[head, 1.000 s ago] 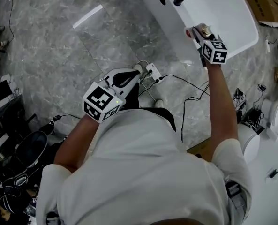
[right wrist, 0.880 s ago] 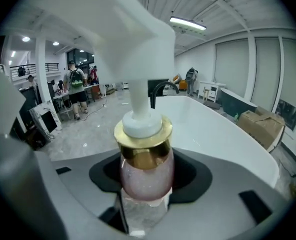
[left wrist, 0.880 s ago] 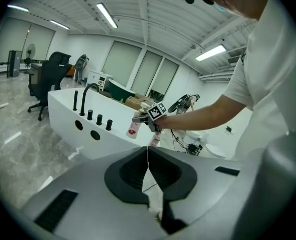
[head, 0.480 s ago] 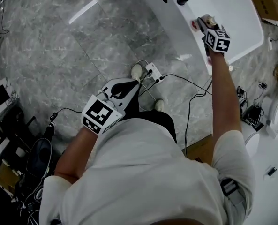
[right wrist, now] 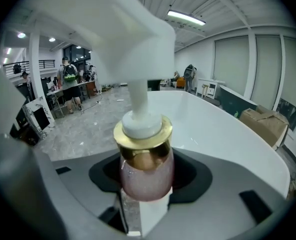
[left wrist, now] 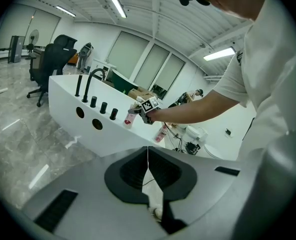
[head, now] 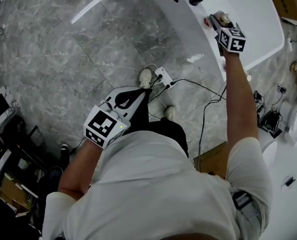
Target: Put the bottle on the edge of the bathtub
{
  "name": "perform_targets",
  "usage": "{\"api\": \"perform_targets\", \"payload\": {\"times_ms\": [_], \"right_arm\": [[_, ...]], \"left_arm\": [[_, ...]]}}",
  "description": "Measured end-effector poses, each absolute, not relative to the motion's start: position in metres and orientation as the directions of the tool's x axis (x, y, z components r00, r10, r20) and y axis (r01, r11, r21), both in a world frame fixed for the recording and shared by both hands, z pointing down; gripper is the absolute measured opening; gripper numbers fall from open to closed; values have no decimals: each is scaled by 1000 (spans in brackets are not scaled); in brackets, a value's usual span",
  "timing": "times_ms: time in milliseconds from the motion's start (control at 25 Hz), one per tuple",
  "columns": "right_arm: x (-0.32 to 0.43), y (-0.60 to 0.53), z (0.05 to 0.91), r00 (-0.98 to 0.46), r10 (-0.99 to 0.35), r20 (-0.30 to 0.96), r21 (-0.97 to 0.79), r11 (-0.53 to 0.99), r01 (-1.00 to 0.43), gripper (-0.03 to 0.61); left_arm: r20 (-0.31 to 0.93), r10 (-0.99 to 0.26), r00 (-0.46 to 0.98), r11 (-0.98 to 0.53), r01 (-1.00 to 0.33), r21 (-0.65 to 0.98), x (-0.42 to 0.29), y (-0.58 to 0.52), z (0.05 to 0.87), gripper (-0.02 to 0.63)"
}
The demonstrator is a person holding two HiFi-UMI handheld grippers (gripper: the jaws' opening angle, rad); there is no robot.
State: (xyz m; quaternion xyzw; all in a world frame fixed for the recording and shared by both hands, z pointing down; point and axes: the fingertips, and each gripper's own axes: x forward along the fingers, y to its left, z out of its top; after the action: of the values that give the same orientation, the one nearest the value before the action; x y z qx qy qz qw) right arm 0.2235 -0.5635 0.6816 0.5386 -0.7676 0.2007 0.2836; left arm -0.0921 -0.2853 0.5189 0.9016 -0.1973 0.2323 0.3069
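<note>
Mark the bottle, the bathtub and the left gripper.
bottle [right wrist: 147, 176]: right gripper view, pink body.
bathtub [head: 188, 26]: head view, outer side wall.
left gripper [left wrist: 148, 156]: left gripper view, where the closed fingertips meet.

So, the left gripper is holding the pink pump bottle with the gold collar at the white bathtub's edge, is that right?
Not quite: it is the right gripper that holds the pink pump bottle with the gold collar at the white bathtub's edge. The right gripper view shows the bottle clamped between its jaws, while the left gripper's jaws are together and empty.
</note>
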Motion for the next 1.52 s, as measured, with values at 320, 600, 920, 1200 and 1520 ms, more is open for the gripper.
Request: {"api": "perform_targets", "payload": {"times_ms": [320,600,920,1200,1520], "right_arm": [[226,-559,678,-254,-728,637,3,332,-943,233],[233,-554,688,-228,-716,659,2,305,-952,295],[238,-528,679,-208,-720,662,-18,263,-965,305],[233,-486,667,-206,-734,647,-68,213,-975,293],[209,-404,638,-274,-731,624,-130,249,-960,227]], "left_arm": [[529,-209,823,-743,-485,462,-87,-288,518,20],[536,-214,817,-748,-490,447,-85,-284,522,20],[525,-231,819,-756,-491,433,-73,-268,513,20],[502,-250,828,-772,-483,412,-51,-245,500,20],[465,-263,845,-801,-460,384,-15,-213,475,20]]}}
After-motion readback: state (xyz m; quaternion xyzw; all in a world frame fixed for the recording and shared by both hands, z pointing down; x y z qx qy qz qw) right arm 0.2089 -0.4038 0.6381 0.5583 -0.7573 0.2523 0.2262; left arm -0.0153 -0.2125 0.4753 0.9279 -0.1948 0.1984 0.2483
